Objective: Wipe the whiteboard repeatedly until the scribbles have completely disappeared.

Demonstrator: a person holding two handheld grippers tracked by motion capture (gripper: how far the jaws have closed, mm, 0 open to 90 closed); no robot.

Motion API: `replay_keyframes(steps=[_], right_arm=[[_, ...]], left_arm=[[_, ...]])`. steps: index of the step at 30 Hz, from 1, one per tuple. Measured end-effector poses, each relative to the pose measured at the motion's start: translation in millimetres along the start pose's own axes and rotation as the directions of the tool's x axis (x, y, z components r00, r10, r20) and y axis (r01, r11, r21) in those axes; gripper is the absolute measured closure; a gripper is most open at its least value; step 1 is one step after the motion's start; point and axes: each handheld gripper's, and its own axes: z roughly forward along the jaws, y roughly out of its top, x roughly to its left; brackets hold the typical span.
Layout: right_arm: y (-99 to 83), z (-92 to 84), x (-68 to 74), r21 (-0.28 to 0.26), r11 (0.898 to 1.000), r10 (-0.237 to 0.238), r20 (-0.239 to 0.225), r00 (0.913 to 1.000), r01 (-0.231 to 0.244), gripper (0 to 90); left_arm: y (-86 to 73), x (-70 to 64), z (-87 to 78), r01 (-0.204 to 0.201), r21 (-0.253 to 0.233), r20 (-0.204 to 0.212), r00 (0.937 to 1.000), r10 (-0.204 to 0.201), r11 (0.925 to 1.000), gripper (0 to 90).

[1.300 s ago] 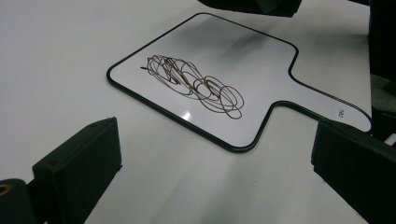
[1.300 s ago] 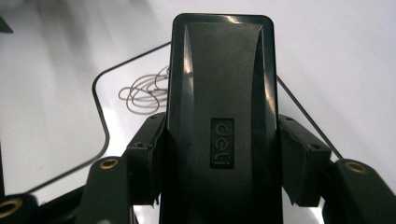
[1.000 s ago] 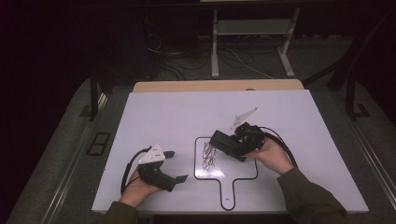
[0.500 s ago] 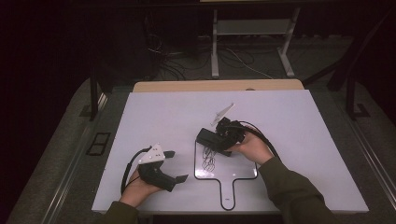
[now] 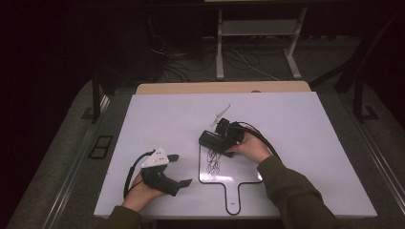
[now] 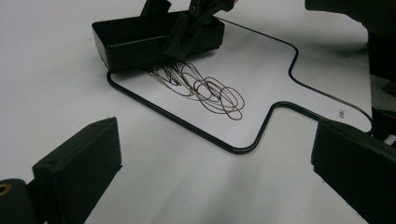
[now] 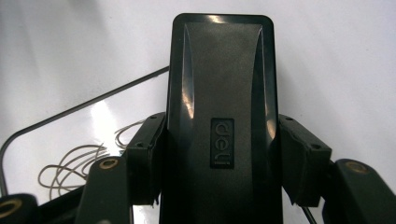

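Left gripper (image 5: 179, 169): resting low on the white table (image 5: 296, 124) at about eight o'clock in the high view, held in the person's left hand (image 5: 143, 188); its jaws are standing wide apart with nothing between them, and in the left gripper view bare tabletop is showing between the two black fingers (image 6: 79, 163).

Outlined board shape (image 5: 239, 176): a black paddle-shaped outline drawn on the table near the middle, its handle pointing toward six o'clock; a small printed mark is sitting by the handle end, too small to read.

Scribble (image 6: 201, 86): a tangle of thin brown loops lying inside the outline, just at the six o'clock side of the black block.

Black block (image 5: 212, 140): a black plastic rectangular eraser-like block, lying at the eleven o'clock corner of the outline, its long edge touching or almost touching the table at the top of the scribble; whether it is pressing on the surface cannot be told.

Right gripper (image 5: 224, 136): sitting just at three o'clock of the block in the high view, held in the person's right hand (image 5: 250, 148); its jaws are clamping the block's two long sides, the pads (image 7: 147, 149) pressing on the plastic.

Writing: the block's back is carrying a small raised plate reading "deli" (image 7: 222, 142), seen turned sideways in the right gripper view.
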Motion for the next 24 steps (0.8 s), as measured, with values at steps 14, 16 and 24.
replay_keyframes(steps=[14,16,24], right_arm=[[-0.2,10.8,1.1,0.02,1.0,-0.017,0.016,0.9997,0.017,38.8],[-0.2,11.0,1.2,0.019,1.0,-0.022,0.017,0.9996,0.021,38.8],[-0.4,10.7,5.4,0.025,0.999,-0.037,0.017,0.9992,0.036,38.8]], left_arm=[[0.2,-0.4,-0.4,0.002,-0.004,0.0,1.0,-0.002,1.0,0.6],[0.2,-0.5,-0.4,0.002,-0.004,0.0,1.0,-0.002,1.0,0.6],[0.4,-0.5,-0.7,0.0,-0.003,0.001,1.0,0.0,1.0,0.6]])
